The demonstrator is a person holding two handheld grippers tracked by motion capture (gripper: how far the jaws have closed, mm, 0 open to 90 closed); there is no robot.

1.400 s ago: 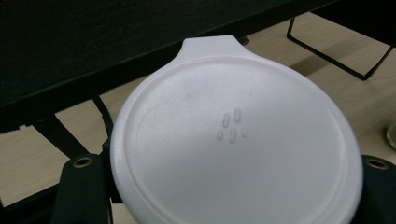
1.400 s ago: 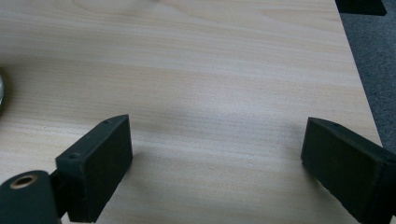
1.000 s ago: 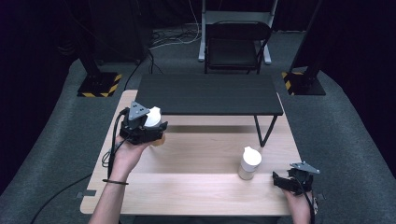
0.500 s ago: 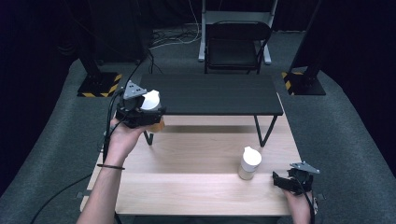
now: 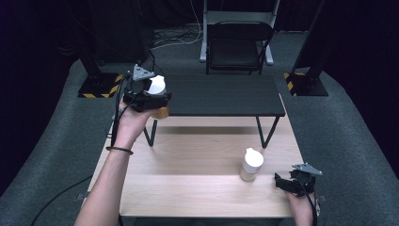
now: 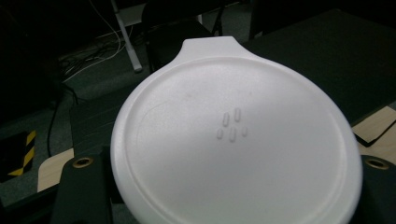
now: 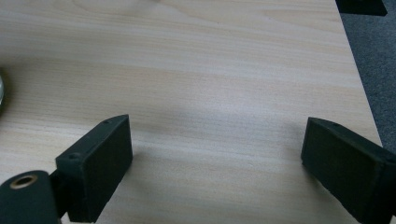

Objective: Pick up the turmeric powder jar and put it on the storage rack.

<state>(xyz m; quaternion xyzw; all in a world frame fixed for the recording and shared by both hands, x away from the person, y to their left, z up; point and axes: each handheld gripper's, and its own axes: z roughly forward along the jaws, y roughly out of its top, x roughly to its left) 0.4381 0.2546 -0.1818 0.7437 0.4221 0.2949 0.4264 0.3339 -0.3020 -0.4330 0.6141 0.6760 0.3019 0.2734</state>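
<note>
We've got L gripper clamped on white-lidded jar, lifted; R gripper open, nothing betw. jaws.

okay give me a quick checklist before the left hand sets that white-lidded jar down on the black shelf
1. left gripper clamped on the jar: ok, jar held off the table.
2. white lid seated on the jar: ok, it looks flat and whole.
3. Landing spot on the black shelf: ok, bare top beside the jar.
4. right gripper out of the way: ok, jaws open, at the wooden table's near right corner.
5. second jar apart from the path: ok, upright on the table.
6. Jar's contents: cannot tell.
</note>
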